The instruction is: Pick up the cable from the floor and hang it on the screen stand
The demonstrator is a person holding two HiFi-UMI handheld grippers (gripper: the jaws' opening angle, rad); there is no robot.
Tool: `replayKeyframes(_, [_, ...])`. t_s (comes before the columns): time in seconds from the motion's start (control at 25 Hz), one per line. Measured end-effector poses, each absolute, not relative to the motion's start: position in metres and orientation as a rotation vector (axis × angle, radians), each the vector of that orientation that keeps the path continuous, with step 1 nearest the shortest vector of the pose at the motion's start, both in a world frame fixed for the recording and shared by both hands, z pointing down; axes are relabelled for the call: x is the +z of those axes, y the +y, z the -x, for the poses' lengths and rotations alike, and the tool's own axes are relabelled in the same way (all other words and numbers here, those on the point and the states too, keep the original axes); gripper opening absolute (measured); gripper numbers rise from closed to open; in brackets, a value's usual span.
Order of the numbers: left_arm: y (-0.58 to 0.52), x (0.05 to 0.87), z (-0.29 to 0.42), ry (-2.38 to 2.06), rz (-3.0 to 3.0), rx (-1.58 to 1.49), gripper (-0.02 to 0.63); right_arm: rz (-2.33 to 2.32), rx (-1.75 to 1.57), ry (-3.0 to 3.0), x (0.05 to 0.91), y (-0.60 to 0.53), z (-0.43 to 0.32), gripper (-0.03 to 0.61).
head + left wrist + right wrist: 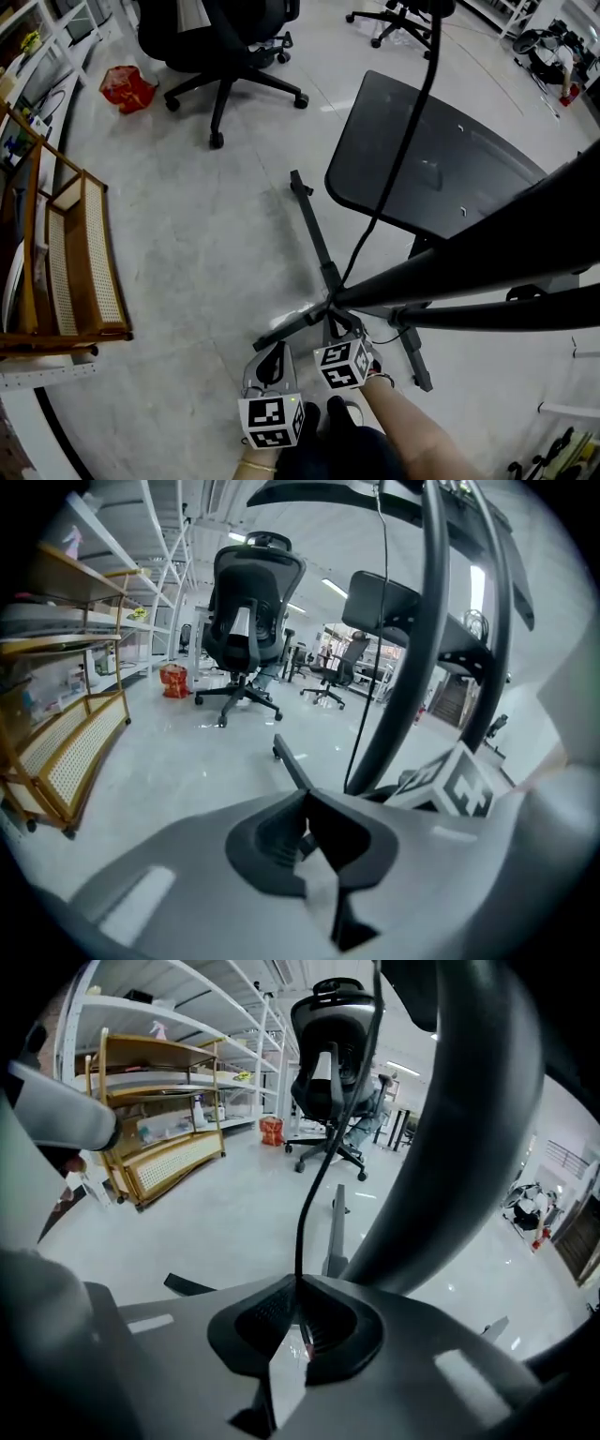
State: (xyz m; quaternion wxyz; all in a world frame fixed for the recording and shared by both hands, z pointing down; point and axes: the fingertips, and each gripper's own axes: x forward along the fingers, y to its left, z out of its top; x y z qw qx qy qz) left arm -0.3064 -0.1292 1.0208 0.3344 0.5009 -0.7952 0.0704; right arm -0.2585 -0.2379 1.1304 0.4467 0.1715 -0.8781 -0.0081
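Note:
A thin black cable (398, 159) drops from the top of the head view, past the dark screen (469, 169), down to the hub of the screen stand (314, 234). My right gripper (339, 323) is shut on the cable (314, 1194), which rises straight out of its closed jaws (298, 1321) beside the thick stand pole (450, 1147). My left gripper (278, 347) hovers low just left of it, jaws shut (305, 822) with nothing visible between them. In the left gripper view the cable (370, 696) runs up alongside the stand poles, and the right gripper's marker cube (459, 789) is close by.
A black office chair (225, 47) stands on the floor behind, with a red bag (127, 86) to its left. A wooden rattan cart (75, 262) and white shelving line the left side. The stand's legs (412, 352) spread across the floor around the grippers.

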Motion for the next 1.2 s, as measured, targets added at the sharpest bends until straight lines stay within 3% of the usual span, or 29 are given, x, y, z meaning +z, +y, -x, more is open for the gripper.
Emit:
replayKeyframes(0.28, [-0.125,0.938,0.274,-2.035,-1.399,0.256,0.008,-0.377,0.028,-2.265,1.031,-0.201,0.224,0.009])
replayKeyframes(0.56, [-0.132,0.784,0.232,-1.987,-1.491,0.193,0.008,-0.496,0.053,-2.331,0.855,-0.192,0.159,0.009])
replayKeyframes(1.2, [-0.214,0.452,0.155,-1.857,-1.841,0.171,0.007,-0.782,0.119,-2.488,0.483,-0.25,0.094,0.011])
